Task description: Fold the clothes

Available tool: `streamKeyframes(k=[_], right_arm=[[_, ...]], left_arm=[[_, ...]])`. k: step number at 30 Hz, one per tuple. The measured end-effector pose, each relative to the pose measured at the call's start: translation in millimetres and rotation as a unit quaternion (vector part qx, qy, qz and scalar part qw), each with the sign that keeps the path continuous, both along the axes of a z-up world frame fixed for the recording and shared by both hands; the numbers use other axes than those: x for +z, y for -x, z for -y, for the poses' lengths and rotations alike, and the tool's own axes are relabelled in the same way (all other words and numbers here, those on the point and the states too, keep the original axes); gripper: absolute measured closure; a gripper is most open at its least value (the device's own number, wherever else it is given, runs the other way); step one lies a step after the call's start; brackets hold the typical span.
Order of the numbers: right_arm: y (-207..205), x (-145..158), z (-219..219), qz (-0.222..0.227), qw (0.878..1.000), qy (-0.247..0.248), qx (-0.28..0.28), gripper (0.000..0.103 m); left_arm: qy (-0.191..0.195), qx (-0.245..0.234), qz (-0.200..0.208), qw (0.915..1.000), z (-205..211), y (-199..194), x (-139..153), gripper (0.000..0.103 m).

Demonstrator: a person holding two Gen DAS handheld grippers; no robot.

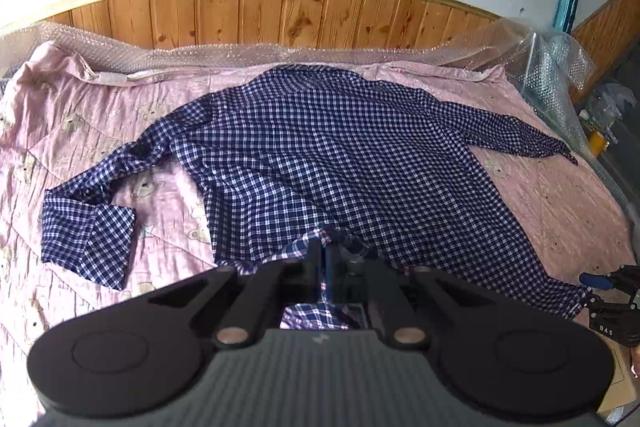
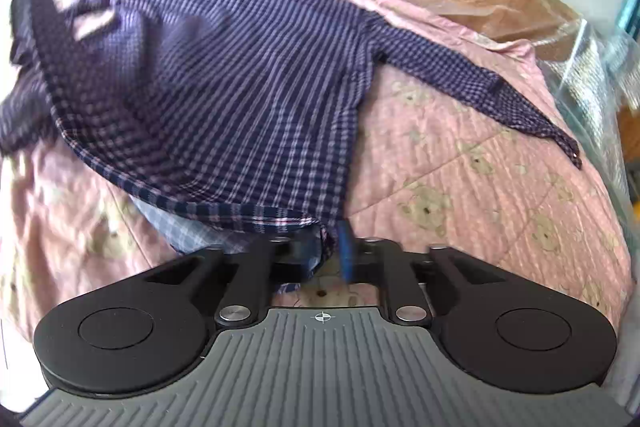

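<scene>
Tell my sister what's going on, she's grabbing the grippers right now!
Left gripper: shut on the checked shirt at its bottom hem.
Right gripper: shut on the hem's right corner.
The shirt lies mostly spread on the pink quilt, both sleeves out to the sides, near hem lifted.
Done: hem gripped. Left: every fold; none shows yet.

At the lower right edge of your left wrist view, you can read the white letters "DAS" on the black body of the right gripper [image 1: 600, 291], and your right wrist view shows only a white crosshair mark, without lettering, on its grey ribbed housing [image 2: 322, 316].
</scene>
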State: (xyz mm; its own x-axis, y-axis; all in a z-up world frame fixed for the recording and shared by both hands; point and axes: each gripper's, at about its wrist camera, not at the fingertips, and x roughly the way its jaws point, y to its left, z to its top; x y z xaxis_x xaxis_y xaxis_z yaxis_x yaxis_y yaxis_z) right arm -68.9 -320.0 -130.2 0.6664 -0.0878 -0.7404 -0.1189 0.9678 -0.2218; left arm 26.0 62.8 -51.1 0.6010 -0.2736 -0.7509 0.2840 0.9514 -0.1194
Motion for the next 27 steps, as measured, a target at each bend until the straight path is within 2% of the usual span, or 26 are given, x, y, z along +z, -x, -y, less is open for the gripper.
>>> streamKeyframes(k=[3, 7, 8, 9, 10, 12, 19, 22, 26, 27], right_arm=[[-5, -14, -6, -0.008, 1.000, 0.019, -0.003, 0.062], [-5, -23, -1, -0.015, 0.999, 0.040, -0.016, 0.062], [-4, -23, 5, -0.015, 0.999, 0.037, -0.028, 0.062], [-4, -23, 11, -0.018, 0.999, 0.027, -0.040, 0.062], [-5, -23, 19, -0.023, 0.998, 0.008, -0.054, 0.062], [-6, -23, 27, -0.029, 0.997, -0.016, -0.066, 0.062], [-15, -22, 18, -0.028, 0.999, -0.018, -0.037, 0.061], [-18, -22, 13, -0.032, 0.999, -0.018, -0.027, 0.060], [-28, -25, 10, -0.041, 0.999, -0.012, -0.018, 0.055], [-29, -25, 10, -0.043, 0.999, -0.013, -0.018, 0.055]], left_arm=[[-0.015, -0.003, -0.008, 0.9998, 15, -11, -20, 0.101], [0.009, 0.004, -0.006, 0.9999, 18, -8, -33, 0.098], [0.007, 0.009, -0.010, 0.9999, 16, -4, -37, 0.094], [0.005, 0.014, -0.014, 0.9998, 14, 0, -40, 0.085], [0.003, 0.019, -0.019, 0.9996, 12, 3, -44, 0.063], [-0.001, 0.029, -0.027, 0.9992, 9, 11, -52, 0.050], [-0.015, 0.064, -0.057, 0.9962, -5, 38, -78, 0.047], [-0.015, 0.068, -0.066, 0.9954, 13, 40, -92, 0.047], [-0.054, 0.054, -0.049, 0.9959, 45, 35, -102, 0.047], [-0.076, 0.062, -0.043, 0.9943, 50, 34, -103, 0.046]])
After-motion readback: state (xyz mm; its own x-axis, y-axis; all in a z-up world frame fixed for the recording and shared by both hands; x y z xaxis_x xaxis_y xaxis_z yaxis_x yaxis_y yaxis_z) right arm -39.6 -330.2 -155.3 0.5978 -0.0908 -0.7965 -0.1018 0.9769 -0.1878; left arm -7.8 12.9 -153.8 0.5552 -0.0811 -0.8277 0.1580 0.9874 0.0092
